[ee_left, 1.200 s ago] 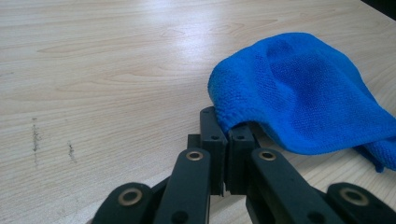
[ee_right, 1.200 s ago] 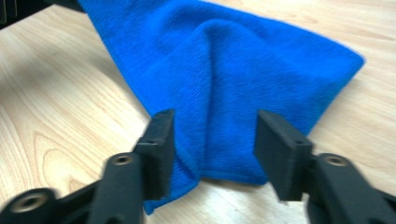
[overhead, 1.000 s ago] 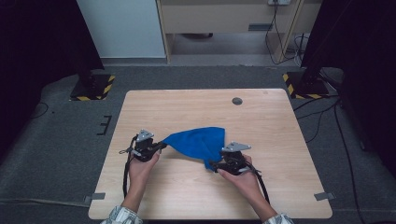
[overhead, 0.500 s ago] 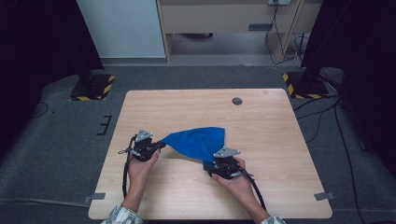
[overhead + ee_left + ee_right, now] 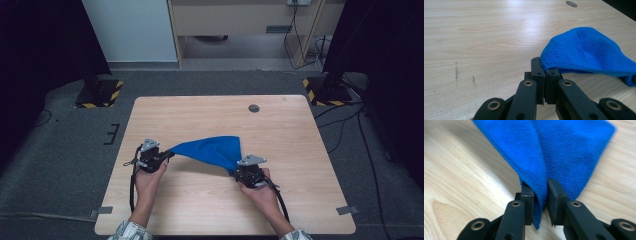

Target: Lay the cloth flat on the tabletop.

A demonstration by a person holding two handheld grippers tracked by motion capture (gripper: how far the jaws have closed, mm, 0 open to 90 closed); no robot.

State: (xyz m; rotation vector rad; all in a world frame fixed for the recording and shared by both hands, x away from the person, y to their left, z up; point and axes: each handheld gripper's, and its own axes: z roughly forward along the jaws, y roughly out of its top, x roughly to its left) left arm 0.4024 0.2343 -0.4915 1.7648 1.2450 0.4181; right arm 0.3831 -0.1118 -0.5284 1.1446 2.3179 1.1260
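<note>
Gripping the blue microfibre cloth (image 5: 212,151), your left gripper (image 5: 545,75) and right gripper (image 5: 540,195) each clamp one corner, jaws closed.

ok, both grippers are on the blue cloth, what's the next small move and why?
Probably lift both ends a little and draw them apart. The left gripper and right gripper are each shut on a corner of the cloth, which sags folded between them on the table; tension would likely open it flat.

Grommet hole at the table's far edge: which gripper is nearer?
Right. The right gripper sits almost straight below the grommet hole, toward the person; the left gripper is well off to its left. Both grip the blue cloth.
</note>
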